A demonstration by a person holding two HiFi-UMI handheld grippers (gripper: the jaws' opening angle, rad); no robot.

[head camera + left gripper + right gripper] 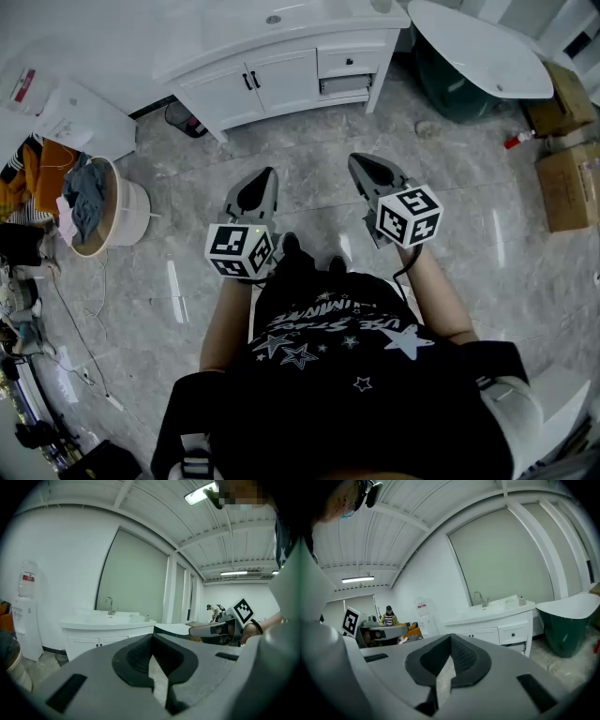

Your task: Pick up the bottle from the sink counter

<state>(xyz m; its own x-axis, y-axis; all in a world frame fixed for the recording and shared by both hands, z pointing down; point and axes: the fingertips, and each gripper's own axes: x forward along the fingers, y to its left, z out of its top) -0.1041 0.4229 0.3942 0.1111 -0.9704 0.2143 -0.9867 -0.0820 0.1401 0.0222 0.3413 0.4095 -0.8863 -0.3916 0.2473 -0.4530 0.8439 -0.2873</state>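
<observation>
A white sink vanity (pixel 281 66) stands a few steps ahead across the marble floor. On its counter, near the right end, is a small pale bottle (pixel 146 618), also seen as a small bottle (pixel 521 600) in the right gripper view, right of the tap (pixel 478 597). Both grippers are held low in front of the person, pointing toward the vanity and far from the bottle. My left gripper (pixel 267 174) is shut with nothing in it, its jaws meeting at the tip (pixel 152 635). My right gripper (pixel 357 161) is likewise shut and holds nothing (pixel 450 637).
A white and green bathtub (pixel 478 56) sits right of the vanity. Cardboard boxes (pixel 567 183) and a red-capped bottle (pixel 518 140) lie on the floor at the right. A basket of clothes (pixel 94 211) stands at the left, a water dispenser (pixel 26 616) beside the vanity.
</observation>
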